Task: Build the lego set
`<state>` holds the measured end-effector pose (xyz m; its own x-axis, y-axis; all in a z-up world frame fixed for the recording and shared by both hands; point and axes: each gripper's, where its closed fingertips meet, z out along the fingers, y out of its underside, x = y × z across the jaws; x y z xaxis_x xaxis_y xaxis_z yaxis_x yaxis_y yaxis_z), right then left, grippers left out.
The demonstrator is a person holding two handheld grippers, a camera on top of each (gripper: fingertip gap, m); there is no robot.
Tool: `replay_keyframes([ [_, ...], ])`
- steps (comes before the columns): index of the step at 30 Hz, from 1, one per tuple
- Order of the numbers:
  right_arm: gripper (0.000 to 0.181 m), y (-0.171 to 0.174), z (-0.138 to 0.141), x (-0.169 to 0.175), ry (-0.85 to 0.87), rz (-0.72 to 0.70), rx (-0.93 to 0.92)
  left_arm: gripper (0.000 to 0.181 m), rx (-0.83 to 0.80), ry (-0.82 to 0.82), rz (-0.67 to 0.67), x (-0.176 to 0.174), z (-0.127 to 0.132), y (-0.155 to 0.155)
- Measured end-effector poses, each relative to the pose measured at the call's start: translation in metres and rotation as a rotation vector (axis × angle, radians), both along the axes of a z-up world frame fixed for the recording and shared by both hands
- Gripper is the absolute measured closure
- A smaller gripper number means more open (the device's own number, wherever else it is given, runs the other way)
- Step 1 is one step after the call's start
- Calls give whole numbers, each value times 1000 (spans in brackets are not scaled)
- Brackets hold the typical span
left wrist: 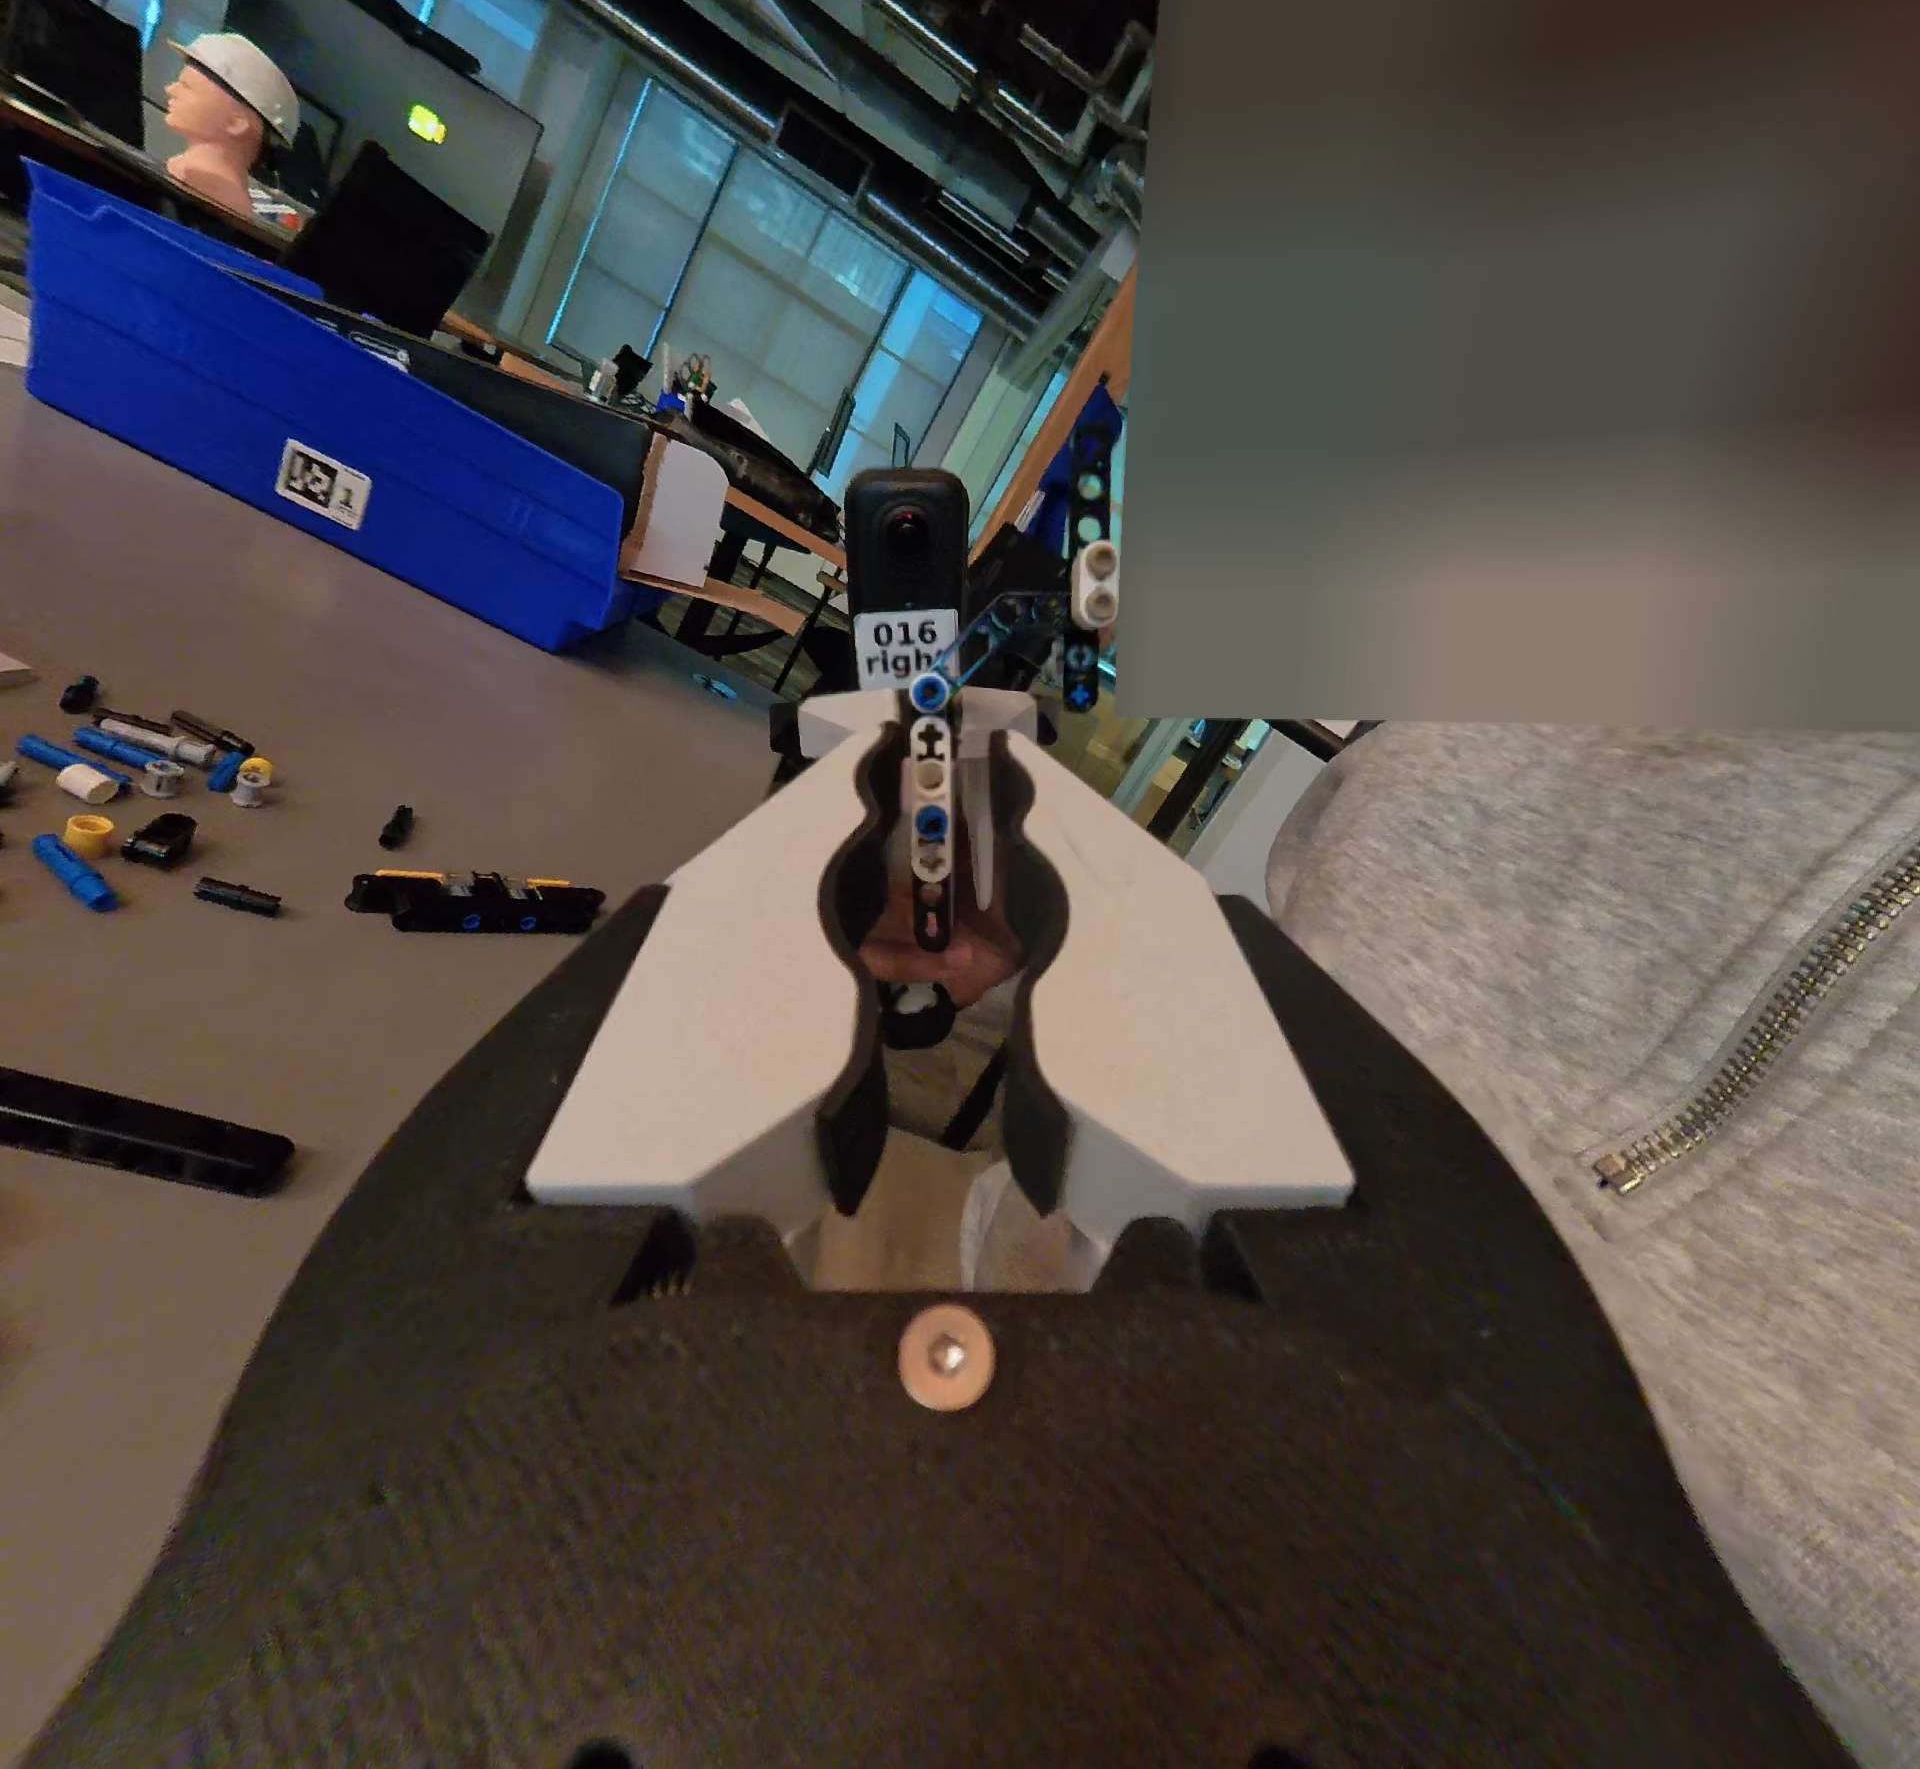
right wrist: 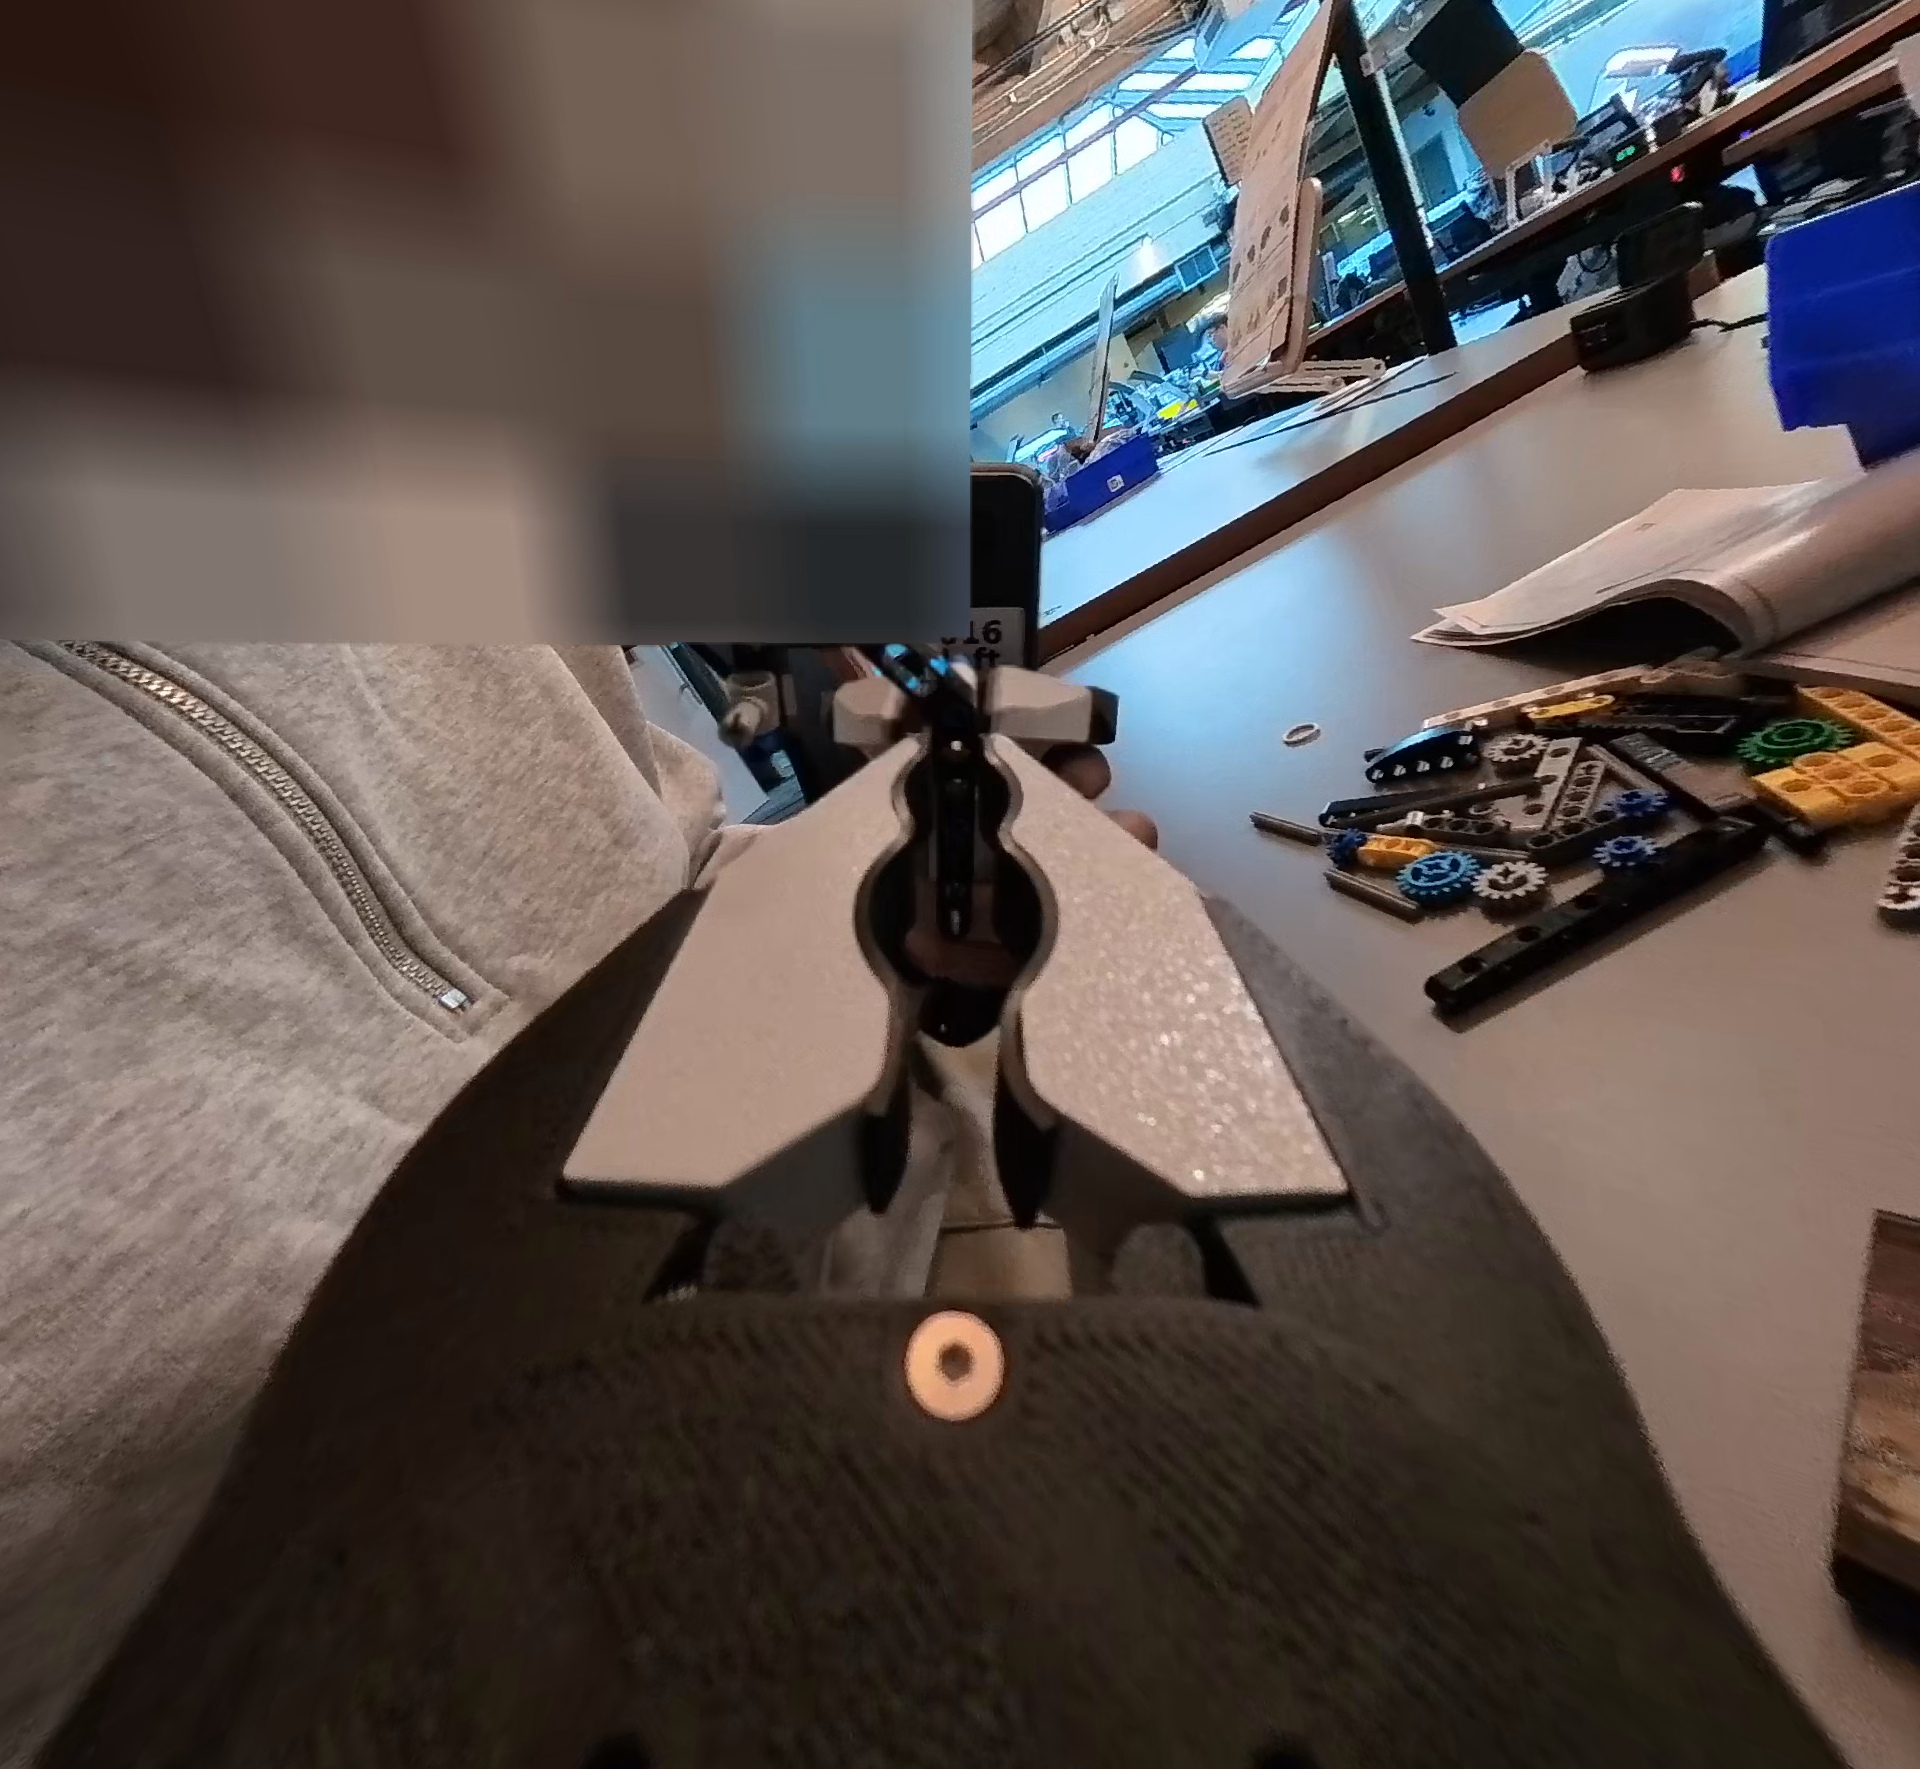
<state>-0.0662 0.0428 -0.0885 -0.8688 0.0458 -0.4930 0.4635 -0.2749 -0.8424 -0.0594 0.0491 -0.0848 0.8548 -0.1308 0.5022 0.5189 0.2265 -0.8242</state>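
Note:
A small lego assembly of thin black and white beams with blue pins is held in the air in front of a person's grey hoodie. My left gripper is shut on its lower beam. A blue link leads up right to a black beam with a white connector. My right gripper faces the left one tip to tip and is shut on a thin black beam of the same assembly. The left gripper's grey fingertips show just beyond it.
In the left wrist view, loose blue, black and yellow pins, a black-yellow subassembly, a long black beam and a blue bin sit on the grey table. In the right wrist view lie a pile of gears and beams and an open booklet. My two grippers' fingertips are within a few centimetres of each other.

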Motion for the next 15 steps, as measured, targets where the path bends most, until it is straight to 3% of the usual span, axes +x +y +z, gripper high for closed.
replay_keyframes([
  [4, 177, 11, 1, -17, -45, -104, -30, 149, -26, 64, 110, -9, 1, -3],
  [10, 177, 33, -7, -53, -160, -362, -70, 145, -214, 260, 416, -33, -12, -7],
  [15, 177, 16, -7, -56, -147, -455, -60, 140, -323, 348, 526, -36, -19, -2],
])
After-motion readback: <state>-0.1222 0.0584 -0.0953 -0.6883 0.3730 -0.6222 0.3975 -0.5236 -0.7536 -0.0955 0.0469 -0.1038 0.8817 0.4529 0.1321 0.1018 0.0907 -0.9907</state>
